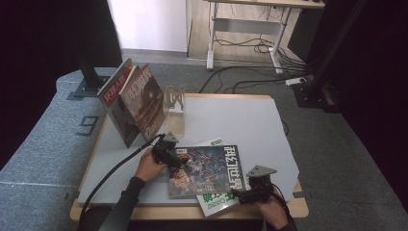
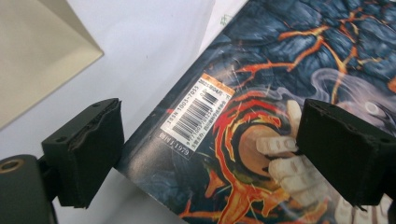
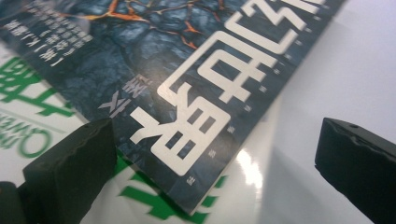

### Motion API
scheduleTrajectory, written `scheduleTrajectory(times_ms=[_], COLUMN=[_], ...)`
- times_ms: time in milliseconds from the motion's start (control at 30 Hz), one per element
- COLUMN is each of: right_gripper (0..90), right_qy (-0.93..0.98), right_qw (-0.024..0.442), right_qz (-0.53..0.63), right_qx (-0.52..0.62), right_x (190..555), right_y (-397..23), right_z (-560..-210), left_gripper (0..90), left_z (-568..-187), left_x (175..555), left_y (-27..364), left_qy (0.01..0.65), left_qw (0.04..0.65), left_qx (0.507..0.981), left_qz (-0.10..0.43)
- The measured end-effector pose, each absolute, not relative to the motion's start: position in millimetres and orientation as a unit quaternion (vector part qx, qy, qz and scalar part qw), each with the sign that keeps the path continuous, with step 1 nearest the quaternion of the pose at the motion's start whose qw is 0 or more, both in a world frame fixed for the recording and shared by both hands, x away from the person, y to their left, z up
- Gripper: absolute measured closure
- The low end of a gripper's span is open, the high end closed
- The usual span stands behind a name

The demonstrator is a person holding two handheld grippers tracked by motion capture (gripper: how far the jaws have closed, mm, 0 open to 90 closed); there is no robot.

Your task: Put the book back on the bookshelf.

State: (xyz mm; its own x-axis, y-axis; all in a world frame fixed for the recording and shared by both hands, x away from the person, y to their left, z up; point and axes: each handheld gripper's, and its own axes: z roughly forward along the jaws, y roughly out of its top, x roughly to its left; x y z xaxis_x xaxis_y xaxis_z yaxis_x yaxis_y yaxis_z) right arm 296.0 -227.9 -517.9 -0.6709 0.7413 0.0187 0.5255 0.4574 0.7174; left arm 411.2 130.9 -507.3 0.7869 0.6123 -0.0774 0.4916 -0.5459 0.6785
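Dark magazine (image 1: 207,169) overlaps one white magazine (image 1: 216,202); two magazines (image 1: 137,101) stand upright.

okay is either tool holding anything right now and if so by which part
Nothing is held. The left tool and right tool both stand open over the dark magazine.

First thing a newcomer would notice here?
The dark magazine with glowing orange lava art, lying flat at the table's near edge on top of a white-and-green magazine. The left hand-held gripper sits open over its barcode corner, and the right hand-held gripper sits open at its opposite, title end. At the table's far left, two red-covered magazines stand propped against a wooden rack.
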Motion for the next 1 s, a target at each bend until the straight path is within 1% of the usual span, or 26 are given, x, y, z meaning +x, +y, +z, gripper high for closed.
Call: scheduleTrajectory(times_ms=[200, 667, 867, 1000], right_gripper=[0.0, 0.0, 0.0, 0.0], right_qy=[0.835, 0.817, 0.807, 0.803], right_qw=[0.166, 0.183, 0.189, 0.191], right_qz=[0.351, 0.343, 0.341, 0.339], right_qx=[0.389, 0.425, 0.444, 0.451], right_x=[308, 338, 356, 367], right_y=[-233, -239, -241, -242], right_z=[-517, -517, -517, -517], left_gripper=[8.1, 7.8, 0.1, 0.0], left_z=[-506, -506, -508, -508], left_x=[399, 368, 352, 344], left_y=[140, 157, 155, 156], left_qy=[0.318, 0.307, 0.284, 0.273], left_qw=[0.352, 0.342, 0.329, 0.328], left_qx=[0.877, 0.885, 0.898, 0.903], left_qz=[0.083, 0.074, 0.062, 0.048])
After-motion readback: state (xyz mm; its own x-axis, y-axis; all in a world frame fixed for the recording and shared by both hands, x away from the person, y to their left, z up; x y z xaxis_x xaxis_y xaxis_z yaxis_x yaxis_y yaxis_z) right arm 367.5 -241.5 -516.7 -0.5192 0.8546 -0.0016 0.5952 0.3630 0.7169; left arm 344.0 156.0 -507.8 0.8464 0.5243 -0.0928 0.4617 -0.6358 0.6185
